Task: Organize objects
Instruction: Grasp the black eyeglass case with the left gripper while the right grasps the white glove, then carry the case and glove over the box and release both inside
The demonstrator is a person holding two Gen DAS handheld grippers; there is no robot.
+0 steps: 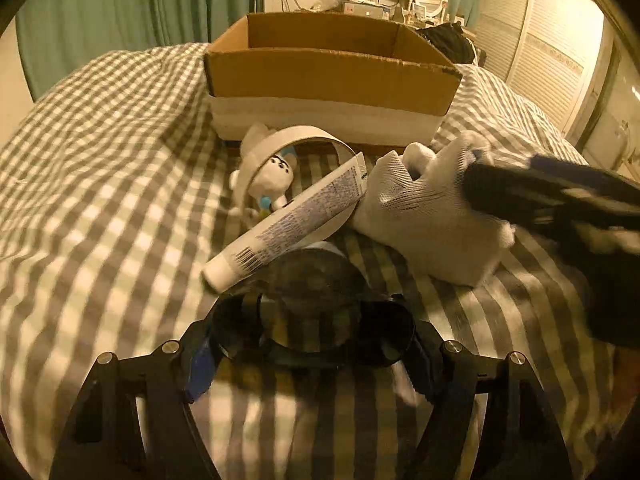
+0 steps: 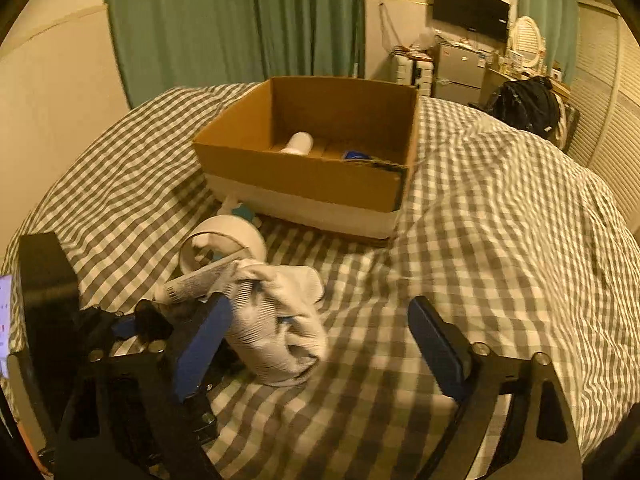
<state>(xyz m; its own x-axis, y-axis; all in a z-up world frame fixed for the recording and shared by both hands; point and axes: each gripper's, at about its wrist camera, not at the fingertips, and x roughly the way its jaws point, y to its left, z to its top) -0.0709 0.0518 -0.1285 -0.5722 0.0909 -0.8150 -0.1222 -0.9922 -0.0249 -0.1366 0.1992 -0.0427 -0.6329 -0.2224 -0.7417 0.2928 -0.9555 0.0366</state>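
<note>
The tube point(image 1: 288, 222) lies on the bed point(image 1: 100, 160) with its long axis on a diagonal, cap end toward me and to the left, crimped end up toward the box point(image 1: 328, 76). It's white with small print and a barcode near the cap, resting across a white ring point(image 1: 304, 136) with a plush point(image 1: 272, 176) inside it. My left gripper point(image 1: 312, 340) has its jaws closed on a dark clear round thing point(image 1: 312, 312). My right gripper point(image 2: 320, 344) has its jaws wide apart, holding nothing, next to a white glove point(image 2: 276, 328).
</note>
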